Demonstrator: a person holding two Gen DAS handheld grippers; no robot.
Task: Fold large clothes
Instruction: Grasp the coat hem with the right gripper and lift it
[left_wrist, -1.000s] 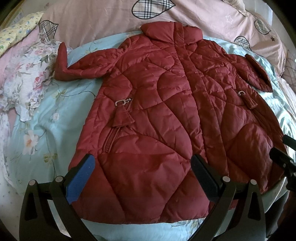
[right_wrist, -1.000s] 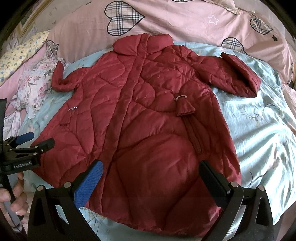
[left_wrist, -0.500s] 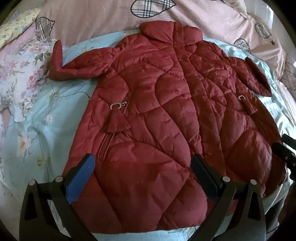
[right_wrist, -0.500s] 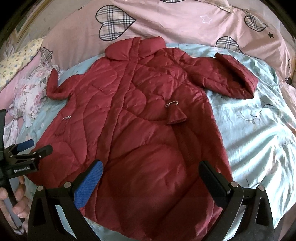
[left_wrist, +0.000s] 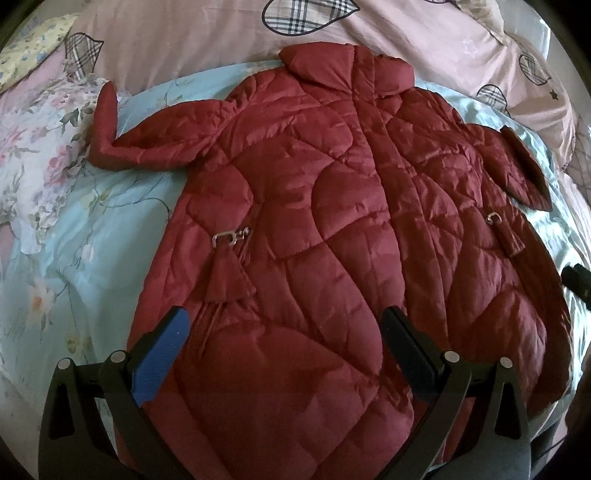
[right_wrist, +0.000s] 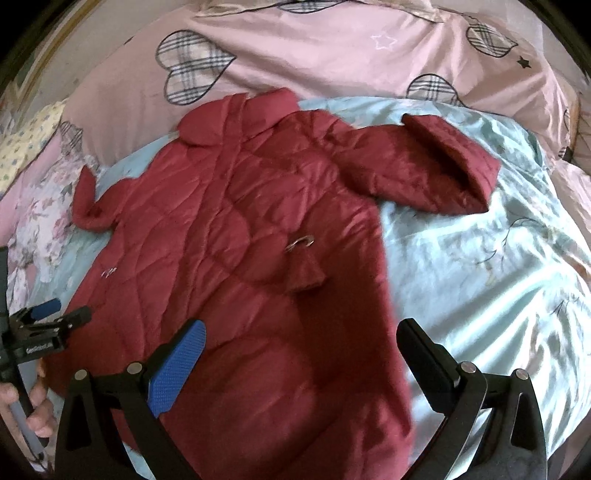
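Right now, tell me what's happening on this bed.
A person holding a two-finger gripper in each hand is about to fold a red quilted coat. It lies spread front-up on the light blue bedsheet, collar toward the pink duvet, both sleeves out to the sides. The left gripper and right gripper hover open over the hem end, gripping nothing yet.
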